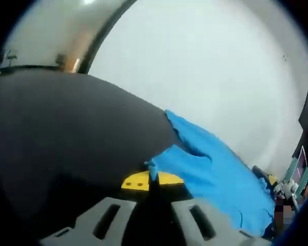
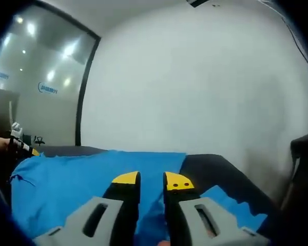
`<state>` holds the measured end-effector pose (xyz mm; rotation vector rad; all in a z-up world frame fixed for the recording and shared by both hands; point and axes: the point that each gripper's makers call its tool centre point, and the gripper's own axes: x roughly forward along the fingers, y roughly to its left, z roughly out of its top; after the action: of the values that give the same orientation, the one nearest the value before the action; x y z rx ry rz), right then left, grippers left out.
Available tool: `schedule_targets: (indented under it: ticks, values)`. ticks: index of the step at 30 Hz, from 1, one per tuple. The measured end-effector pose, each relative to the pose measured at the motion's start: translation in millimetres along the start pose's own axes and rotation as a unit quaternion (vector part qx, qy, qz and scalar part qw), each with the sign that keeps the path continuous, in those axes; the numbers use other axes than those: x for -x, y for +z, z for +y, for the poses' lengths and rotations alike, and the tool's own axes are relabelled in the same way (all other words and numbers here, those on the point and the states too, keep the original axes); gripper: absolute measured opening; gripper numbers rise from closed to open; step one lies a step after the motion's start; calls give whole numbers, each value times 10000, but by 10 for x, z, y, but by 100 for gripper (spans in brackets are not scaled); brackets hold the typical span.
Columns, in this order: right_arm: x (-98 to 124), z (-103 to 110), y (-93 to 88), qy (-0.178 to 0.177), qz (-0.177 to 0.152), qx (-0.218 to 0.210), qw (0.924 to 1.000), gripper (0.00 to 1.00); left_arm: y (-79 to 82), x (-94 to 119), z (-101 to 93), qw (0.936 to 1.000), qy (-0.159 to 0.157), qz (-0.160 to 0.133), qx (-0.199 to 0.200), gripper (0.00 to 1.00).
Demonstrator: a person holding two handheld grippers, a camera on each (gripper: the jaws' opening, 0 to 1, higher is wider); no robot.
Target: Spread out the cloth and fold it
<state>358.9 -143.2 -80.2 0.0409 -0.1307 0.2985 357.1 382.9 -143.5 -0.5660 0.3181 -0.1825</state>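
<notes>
Dark table (image 2: 215, 166) holds blue cloth (image 2: 82, 179), edge pinched by left hand-held gripper (image 1: 153, 180).

The left gripper (image 1: 153, 180) had its yellow-tipped jaws pressed together, pinching an edge of the cloth (image 1: 215, 174). The right gripper (image 2: 151, 180) held its jaws nearly closed, a narrow gap between the tips, with cloth running between them. The left gripper also showed at the far left of the right gripper view.
</notes>
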Motion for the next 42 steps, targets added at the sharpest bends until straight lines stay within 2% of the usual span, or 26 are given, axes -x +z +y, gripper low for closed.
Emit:
schedule_targets:
  ticks: [3,6,8,10,16,27,32,42]
  values:
    - [7,-3,2,-36,0,42,10000,15,272,32,-74,9986,-150,-371,348,6]
    - [11,-8,7,-59,14,63,10000,15,396,52,-260,9985,-304,-433,171,6]
    - [8,-16,10,-61,14,40,10000,15,436,47,-370,9983,-363,-437,-117,6]
    - [13,-33,27,-59,-37,-48,10000,15,455,49,-474,9976,-354,-489,-343,6]
    - [41,-95,112,-39,-288,-552,9980,15,464,41,-569,9971,-462,-478,-377,6]
    - [117,-201,260,-46,-790,-1230,9893,14,528,50,-550,9962,-492,-528,-488,6]
    - [133,-177,275,-44,-826,-1287,9882,13,512,49,-584,9958,-485,-556,-533,6]
    - [131,-155,250,-21,-764,-1257,9891,13,553,46,-799,9928,-639,-677,-751,6]
